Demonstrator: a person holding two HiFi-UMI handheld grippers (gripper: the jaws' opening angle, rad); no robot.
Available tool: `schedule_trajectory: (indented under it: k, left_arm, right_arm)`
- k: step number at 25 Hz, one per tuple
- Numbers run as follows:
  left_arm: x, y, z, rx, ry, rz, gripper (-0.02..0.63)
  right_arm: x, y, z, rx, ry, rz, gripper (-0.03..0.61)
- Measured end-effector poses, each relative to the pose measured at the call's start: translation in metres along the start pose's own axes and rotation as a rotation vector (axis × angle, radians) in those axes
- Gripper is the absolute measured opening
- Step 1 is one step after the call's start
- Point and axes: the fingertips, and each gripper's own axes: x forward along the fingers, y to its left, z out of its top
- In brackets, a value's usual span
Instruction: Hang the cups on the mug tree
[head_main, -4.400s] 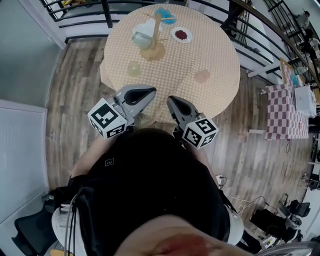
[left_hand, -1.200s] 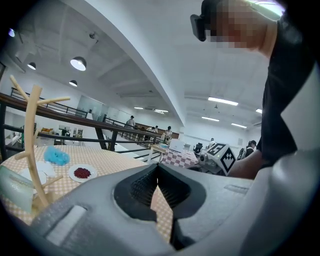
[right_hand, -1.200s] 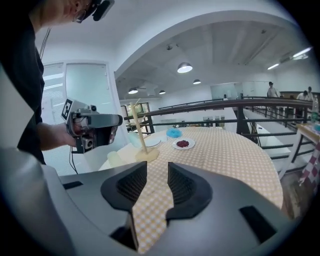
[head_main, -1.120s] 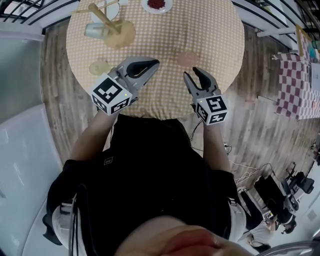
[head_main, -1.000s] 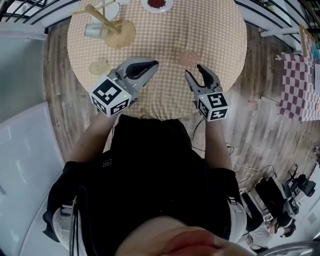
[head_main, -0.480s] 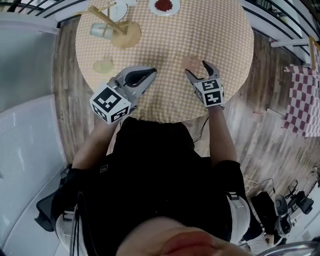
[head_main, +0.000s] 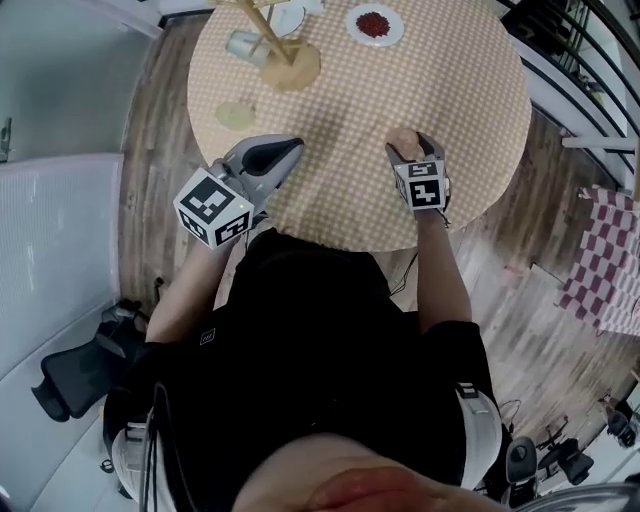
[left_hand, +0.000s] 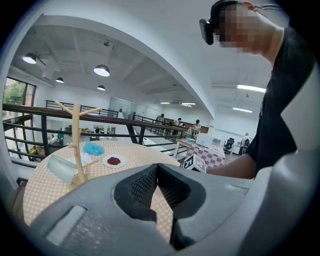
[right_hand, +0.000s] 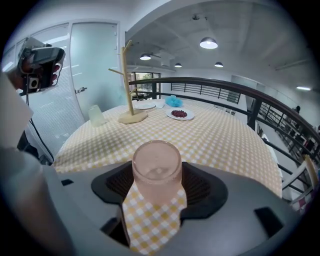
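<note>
A pink cup (right_hand: 156, 162) stands upside down on the checked tablecloth. My right gripper (right_hand: 157, 189) is open with this cup between its jaws. The jaws have just been closing a little, and I see no firm press of the pads on it. From the head view, the pink cup (head_main: 402, 138) shows at the tips of the right gripper (head_main: 408, 152). The wooden mug tree (head_main: 280, 48) stands at the table's far left with a clear cup (head_main: 243, 45) hanging on it. A pale green cup (head_main: 235, 115) stands near the tree. My left gripper (head_main: 290, 147) is shut and empty, hovering near the table's front left.
A small plate of red bits (head_main: 373, 23) and a white plate (right_hand: 145, 105) with a blue fluffy thing (right_hand: 174, 101) lie at the table's far side. The round table (head_main: 470, 110) ends close in front of the person. A black railing (right_hand: 240, 95) runs behind it.
My right gripper has moved forward and down, opening wider, until its jaws came around the pink cup. The left gripper stays shut and has shifted slightly.
</note>
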Motion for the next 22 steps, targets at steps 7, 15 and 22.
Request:
schedule_trajectory:
  k: [7,15,22]
  left_arm:
    - [-0.037,0.026,0.008,0.005,-0.026,0.087,0.006]
    - [-0.068,0.06,0.011,0.033,-0.048,0.044,0.006]
    - [-0.114,0.093,0.004,0.161,-0.004,-0.009,0.006]
  right_arm:
    - [-0.013,0.012,0.011,-0.006,-0.022,0.004,0.305]
    - [-0.036,0.055,0.048,0.018,-0.067,-0.03,0.305]
    - [-0.039,0.118,0.097,0.018,-0.087,-0.061,0.305]
